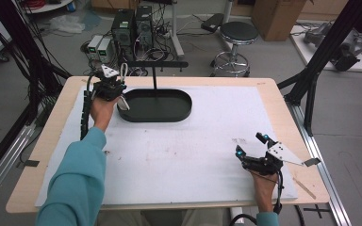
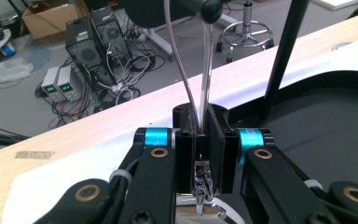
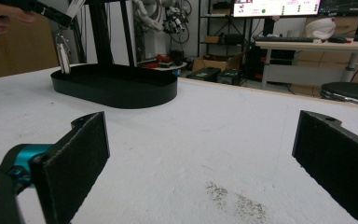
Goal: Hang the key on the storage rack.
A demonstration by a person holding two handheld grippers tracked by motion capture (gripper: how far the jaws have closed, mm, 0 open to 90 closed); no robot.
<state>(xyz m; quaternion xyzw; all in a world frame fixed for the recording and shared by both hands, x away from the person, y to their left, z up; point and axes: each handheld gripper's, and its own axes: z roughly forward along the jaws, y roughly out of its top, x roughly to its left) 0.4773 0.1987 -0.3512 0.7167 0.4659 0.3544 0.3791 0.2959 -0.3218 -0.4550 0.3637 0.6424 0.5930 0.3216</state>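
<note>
Keyring-like metal piece [image 2: 201,184], with a clear looped strap [image 2: 186,88] rising from it: pinched between the closed jaws of the left claw [image 2: 200,140], lower middle of the left gripper view; exact nature uncertain, as the jaws hide most of it. In the high view the same left claw [image 1: 115,87] sits in the upper left of the frame, at the left end of the black oval tray [image 1: 169,115], with a pale strip [image 1: 123,102] hanging from it just over the tray's rim. Right gripper view, upper left: the strip [image 3: 64,56] dangles above the tray's [image 3: 121,93] near wall.

Stand: thin black post [image 1: 154,77] rising from the tray's far side, carrying a horizontal bar [image 1: 158,64].

Right claw [image 1: 250,145]: lower right of the high view, resting low over the white mat [image 1: 179,155], jaws spread wide, nothing between them; well apart from the tray.

Tabletop [image 1: 47,136]: pale wood edge showing around the mat.

Background, upper frame: computer towers [image 1: 132,26], round stool [image 1: 238,35], cardboard box [image 1: 275,16].
</note>
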